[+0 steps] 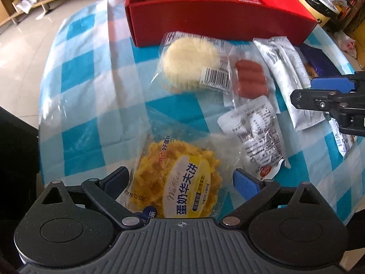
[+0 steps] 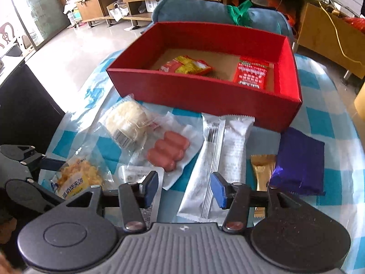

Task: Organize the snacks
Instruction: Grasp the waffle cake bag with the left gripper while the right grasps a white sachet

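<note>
I see a matt red cardboard box (image 2: 200, 91) on a smooth checked tablecloth (image 1: 91, 73). The waffle pack (image 1: 180, 191) is glossy clear plastic; near right, crinkled purple foil (image 2: 298, 169) shines.

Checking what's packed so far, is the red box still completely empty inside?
No, the red box already holds a red and yellow packet and a red packet on its cardboard floor.
</note>
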